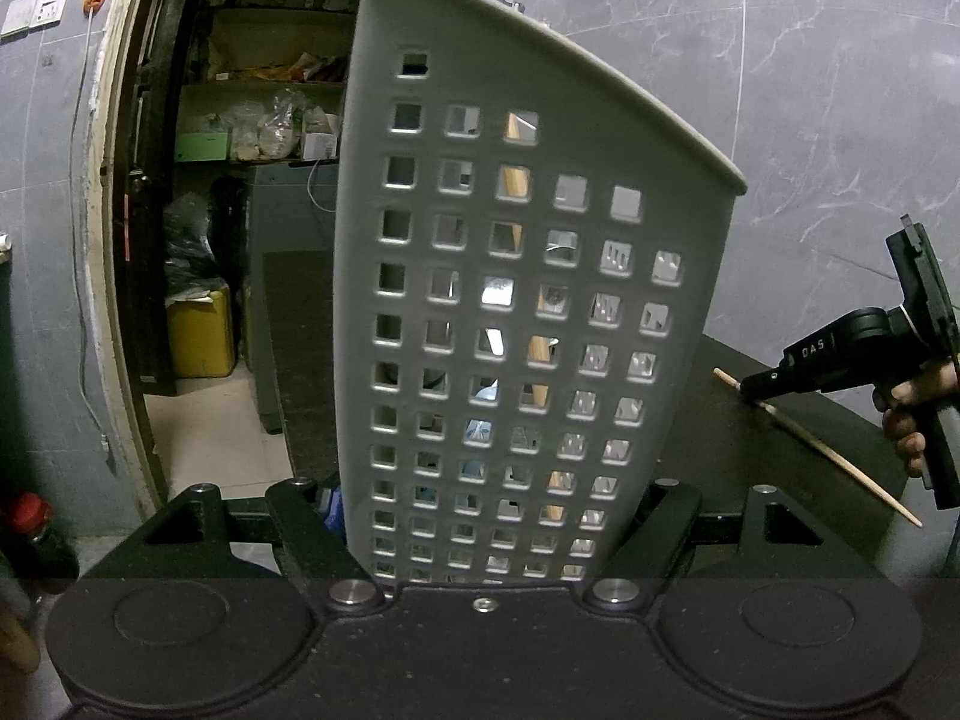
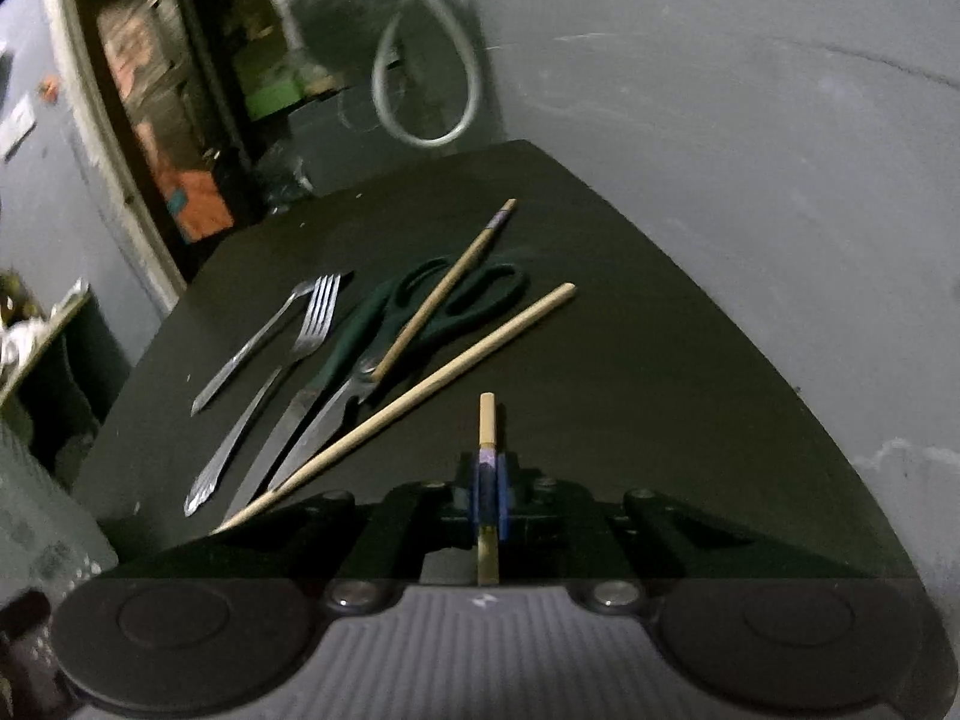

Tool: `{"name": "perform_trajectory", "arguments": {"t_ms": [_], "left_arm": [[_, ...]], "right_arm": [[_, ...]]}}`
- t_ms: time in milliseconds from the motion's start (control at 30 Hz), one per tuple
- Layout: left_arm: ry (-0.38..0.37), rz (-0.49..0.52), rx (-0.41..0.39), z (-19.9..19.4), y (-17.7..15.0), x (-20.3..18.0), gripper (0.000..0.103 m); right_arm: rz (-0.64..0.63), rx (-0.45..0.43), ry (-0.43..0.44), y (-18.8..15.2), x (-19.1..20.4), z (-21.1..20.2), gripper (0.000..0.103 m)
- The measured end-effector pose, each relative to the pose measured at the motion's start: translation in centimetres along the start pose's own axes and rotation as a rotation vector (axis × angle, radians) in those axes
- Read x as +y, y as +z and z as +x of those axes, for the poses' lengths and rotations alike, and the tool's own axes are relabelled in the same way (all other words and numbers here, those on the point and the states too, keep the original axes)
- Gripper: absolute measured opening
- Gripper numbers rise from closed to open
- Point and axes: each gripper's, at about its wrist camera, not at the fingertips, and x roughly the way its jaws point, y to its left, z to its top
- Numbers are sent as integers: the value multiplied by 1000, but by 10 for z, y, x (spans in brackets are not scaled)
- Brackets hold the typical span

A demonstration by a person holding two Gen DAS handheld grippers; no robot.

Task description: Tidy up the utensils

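Already the right tongs pinched one chopstick near its end, low over the tabletop, so it could pivot or slip. Left tongs clamped the tilted holder; loose utensils lay at 11 o'clock.

Left wrist view level, pressed close against a perforated utensil holder, right wrist view tilted down over the black table, both sharing the doorway shelves.
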Motion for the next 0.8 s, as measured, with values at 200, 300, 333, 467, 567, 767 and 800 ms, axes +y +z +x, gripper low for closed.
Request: {"name": "perform_trajectory", "arguments": {"t_ms": [200, 300, 333, 467, 567, 767, 800], "left_arm": [[4, 5, 2, 1, 0, -1, 77], [7, 8, 4, 1, 0, -2, 77], [8, 10, 4, 1, 0, -3, 77], [10, 13, 5, 1, 1, -4, 77], [11, 14, 9, 1, 2, -5, 77], [19, 22, 14, 2, 4, -9, 77], [20, 23, 16, 2, 4, -9, 77]], "right_arm": [[42, -53, 11, 6, -6, -5, 7], [54, -100, 33, 20, -4, -2, 7], [59, -116, 39, 27, -4, 0, 7], [78, -155, 49, 65, -1, 23, 7], [92, -154, 39, 91, -1, 53, 7], [214, -76, 13, 134, -11, 123, 7], [224, -67, 6, 139, -12, 133, 7]]}}
